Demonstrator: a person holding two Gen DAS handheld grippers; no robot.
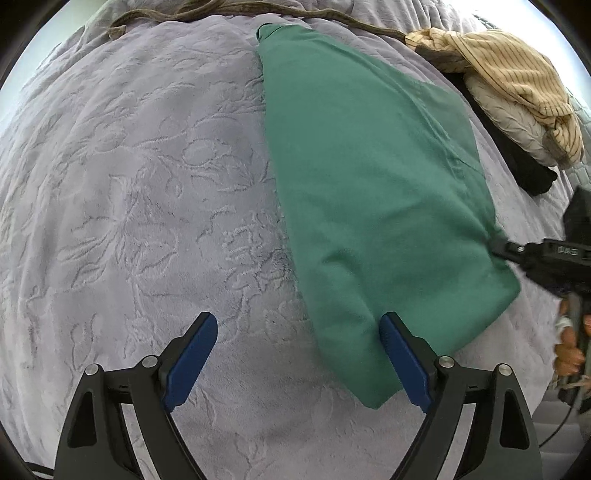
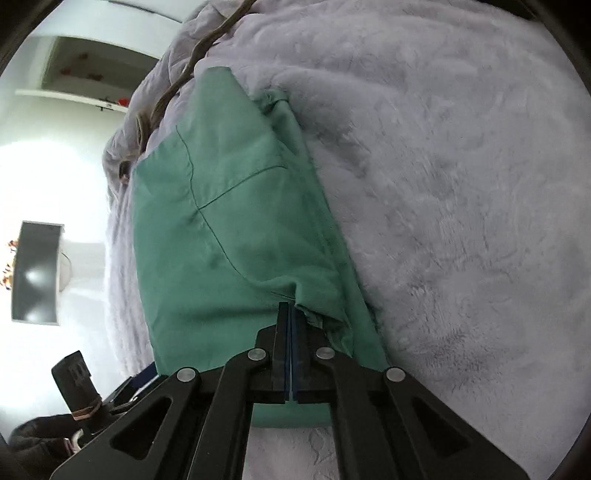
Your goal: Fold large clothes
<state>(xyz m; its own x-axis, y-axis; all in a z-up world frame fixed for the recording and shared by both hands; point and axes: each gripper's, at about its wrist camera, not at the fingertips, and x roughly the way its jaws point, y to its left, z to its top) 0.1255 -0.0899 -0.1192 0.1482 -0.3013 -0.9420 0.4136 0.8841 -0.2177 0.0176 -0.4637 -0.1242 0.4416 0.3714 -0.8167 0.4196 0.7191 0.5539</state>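
The lavender bedspread (image 1: 140,177) lies bare and unobstructed left of the green garment (image 1: 369,177). A heap of striped and pale clothes (image 1: 517,96) blocks the far right edge, with a brown cord (image 1: 229,11) along the far side.

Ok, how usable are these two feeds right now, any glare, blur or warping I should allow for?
Left wrist view: even light, sharp, fisheye bulges the grey bedspread; green garment clear, right gripper slightly blurred at the edge. Right wrist view: blown-out window glare at left, soft blur on the bedspread, the garment's seams readable, shut jaws pinching its edge.
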